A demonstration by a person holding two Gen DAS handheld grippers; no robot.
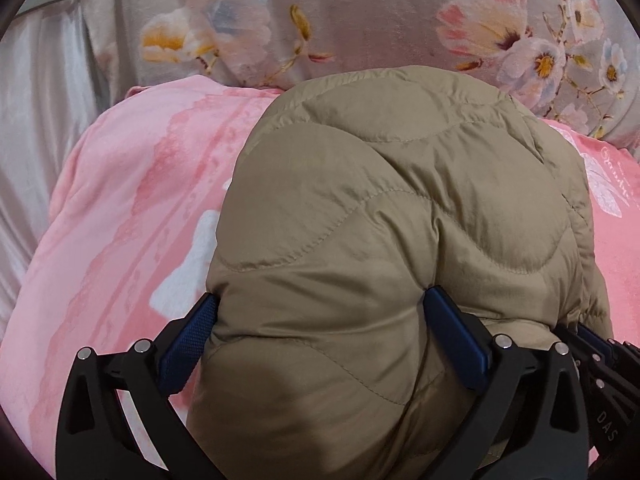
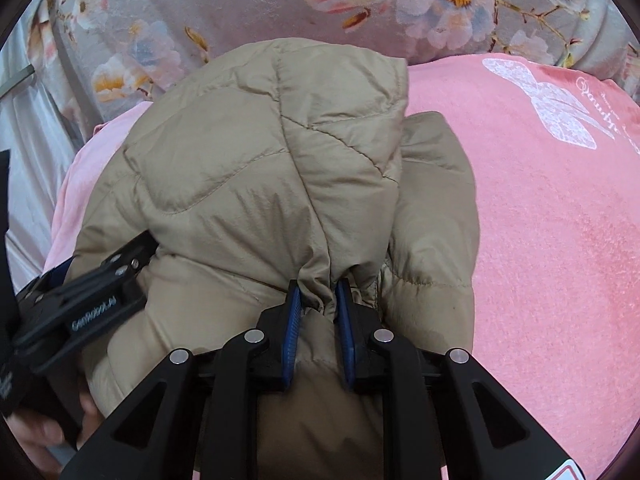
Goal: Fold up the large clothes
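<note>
We see a tan quilted jacket (image 1: 384, 220) lying bunched on a pink blanket (image 1: 132, 200), which spreads over the bed below a grey floral cover (image 1: 360, 20) that runs along the far edge. In the left wrist view our left tool (image 1: 320, 312) stands with its jaws spread wide, one blue pad (image 1: 192, 340) at the left flank of a puffy fold of the jacket and the other sunk into a crease on its right; the padding bulges between them and they sit against it, but we cannot tell whether they press it or merely straddle it. In the right wrist view our right tool (image 2: 318, 300) has its jaws drawn close together, and its blue pads (image 2: 292, 320) pinch a gathered, wrinkled edge of the jacket, so this tool has hold of the cloth. The jacket rises there in a folded hump, a top layer doubled over a lower one that shows on the right side. The left tool also shows at the left of that view, reaching in against the jacket's near left side, with part of a hand (image 2: 36, 436) behind it at the lower left corner. A white printed motif (image 2: 548, 108) with script lies on the blanket toward the far right corner, well apart from the jacket. A pale curtain (image 1: 36, 120) hangs at the left.
</note>
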